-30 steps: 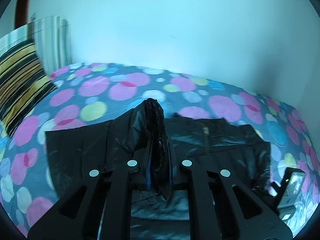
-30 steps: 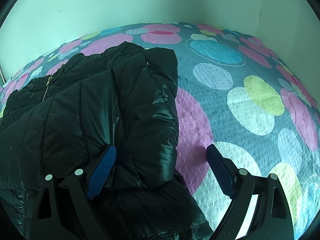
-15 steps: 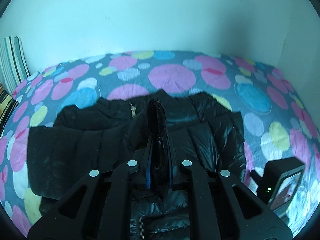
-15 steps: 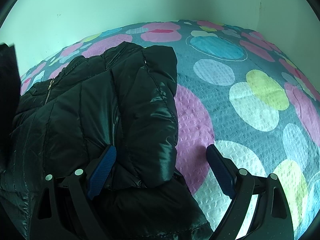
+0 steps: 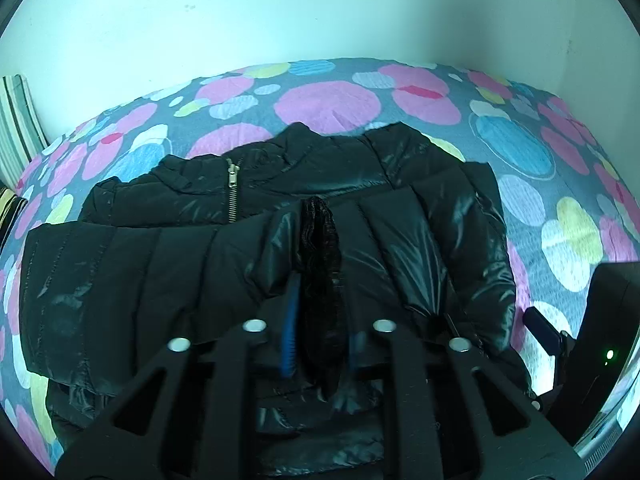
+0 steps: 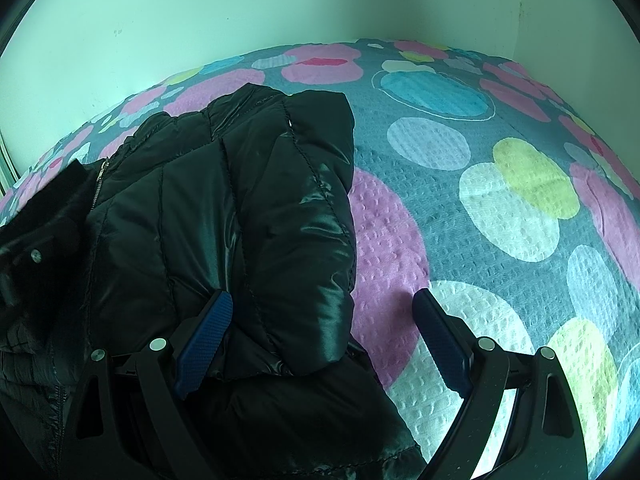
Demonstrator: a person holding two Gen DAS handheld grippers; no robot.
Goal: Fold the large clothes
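Black puffer jacket [image 5: 168,264] spread flat on the spotted bedspread [image 5: 328,100], collar and zipper [image 5: 232,192] toward the white wall [image 5: 304,8]. Near sleeve folded across the chest, its cuff [image 5: 320,280] standing between the blue pads of the left gripper [image 5: 318,344]; jaws opening, pads just coming off the cuff. Right gripper [image 6: 320,340] spread wide, astride the jacket's right edge, left pad on the fabric, right pad over bare bedspread. Open bedspread beyond that edge, wide and unobstructed up to the wall corner. Striped pillow [image 5: 18,128] at far left against the wall. Right gripper's body [image 5: 600,344] close by the sleeve's right side.
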